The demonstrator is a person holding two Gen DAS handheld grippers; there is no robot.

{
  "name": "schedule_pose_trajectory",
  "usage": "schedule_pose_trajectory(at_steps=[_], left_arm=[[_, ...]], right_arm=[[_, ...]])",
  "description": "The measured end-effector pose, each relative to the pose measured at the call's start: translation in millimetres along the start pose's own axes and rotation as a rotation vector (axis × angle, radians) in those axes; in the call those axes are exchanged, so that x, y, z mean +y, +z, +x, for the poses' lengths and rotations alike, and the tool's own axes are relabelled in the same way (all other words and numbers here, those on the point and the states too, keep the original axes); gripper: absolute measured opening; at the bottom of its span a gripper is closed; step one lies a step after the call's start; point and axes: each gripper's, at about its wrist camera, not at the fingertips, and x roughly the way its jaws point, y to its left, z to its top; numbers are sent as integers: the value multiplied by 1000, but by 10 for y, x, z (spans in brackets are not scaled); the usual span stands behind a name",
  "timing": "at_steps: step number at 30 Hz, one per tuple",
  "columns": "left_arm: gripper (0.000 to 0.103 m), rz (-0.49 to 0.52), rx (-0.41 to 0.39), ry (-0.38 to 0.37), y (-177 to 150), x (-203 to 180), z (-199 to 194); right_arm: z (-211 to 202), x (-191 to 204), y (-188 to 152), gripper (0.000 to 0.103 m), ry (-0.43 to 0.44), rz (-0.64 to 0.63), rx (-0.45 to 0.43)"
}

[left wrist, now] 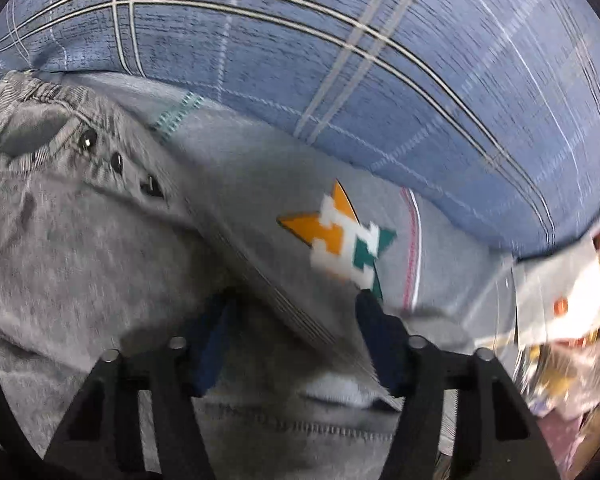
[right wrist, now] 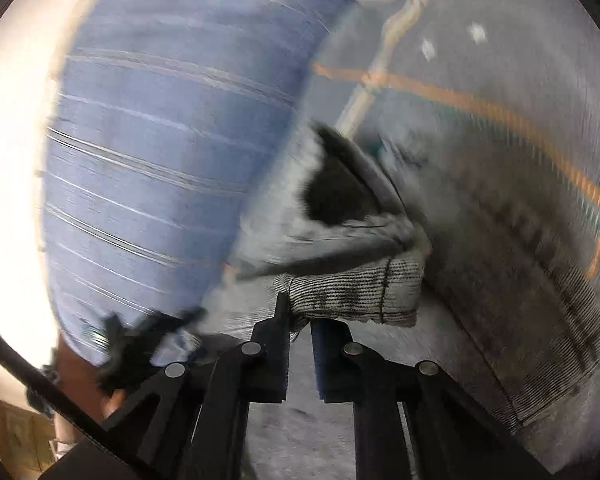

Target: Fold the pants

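Pants: grey knit, lying bunched on a blue plaid bedsheet. Elastic waistband and three dark buttons visible in the left wrist view; orange, white and teal star emblem on an upper fold.

Left hand-held gripper: fingers spread, a raised fold of the grey fabric running between them; grip not confirmed.

Right hand-held gripper: fingers pressed nearly together, pinching a ribbed cuff edge of the pants. Frame blurred.

Clutter: at the sheet's right edge, indistinct.
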Motion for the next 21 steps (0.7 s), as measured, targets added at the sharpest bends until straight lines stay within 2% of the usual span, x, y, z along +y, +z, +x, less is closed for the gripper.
schedule_pose_trajectory(at_steps=[1, 3, 4, 5, 8, 9, 11, 14, 16, 18, 21], left_arm=[[51, -17, 3, 1, 36, 18, 16], [33, -65, 11, 19, 114, 67, 37], [9, -73, 7, 37, 136, 79, 18], [7, -75, 2, 43, 158, 86, -10], [4, -62, -62, -8, 151, 111, -277], [4, -63, -88, -61, 93, 130, -459], [4, -62, -116, -123, -11, 148, -696], [4, -43, -175, -200, -390, 228, -1111], [4, -27, -182, -244, -645, 316, -1244], [4, -22, -170, -251, -944, 453, -1270], [4, 1, -111, -249, -1338, 596, -1139]], right_arm=[[-65, 65, 20, 10, 30, -27, -28], [-119, 154, 27, 9, 87, -61, -56], [-102, 177, 21, 9, 93, -73, -55], [-72, 156, 25, 9, 97, -66, -46], [-1, -22, 101, 9, 149, 21, -11], [-26, -32, 110, 9, 171, 51, -28], [-137, 4, 143, 9, 204, 35, -53], [-301, 134, 181, 9, 238, -25, -73], [-364, 125, 222, 9, 251, -17, -53], [-403, 30, 195, 9, 208, 19, 24], [-636, -53, 42, 10, 172, 18, 4]])
